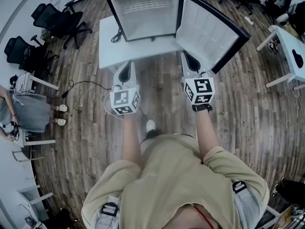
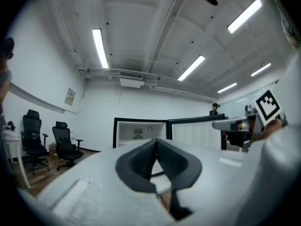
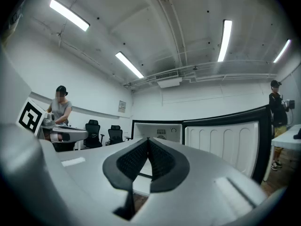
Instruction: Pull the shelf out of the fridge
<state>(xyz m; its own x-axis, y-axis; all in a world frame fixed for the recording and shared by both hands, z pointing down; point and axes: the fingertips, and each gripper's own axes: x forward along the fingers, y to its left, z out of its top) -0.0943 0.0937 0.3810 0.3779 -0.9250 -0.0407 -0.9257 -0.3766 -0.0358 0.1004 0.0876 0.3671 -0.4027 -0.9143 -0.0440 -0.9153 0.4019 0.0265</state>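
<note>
Item: fridge [image 1: 147, 13], small, black-framed, standing on a white table [image 1: 107, 46]; door [image 1: 207, 30] swung wide to the right, white cavity exposed; shelf presumed inside the cavity, not told apart from the pale lining in any view. Left claw [image 1: 127, 64] clenched, nothing between its pads; right claw [image 1: 187, 56] likewise clenched and empty; both hang just short of the table's front edge, apart from the fridge. Risks, as judged: a clenched claw cannot take the shelf edge until it is released; a one-sided or tilted pull may jam the shelf in its runners; a hard tug may drag the light fridge forward on the table; the right claw sits near the open door and may knock it. Surroundings: office chairs [image 1: 57, 20], a seated person [image 1: 24, 111], a floor cable [image 1: 81, 85] — none bars the reach.
</note>
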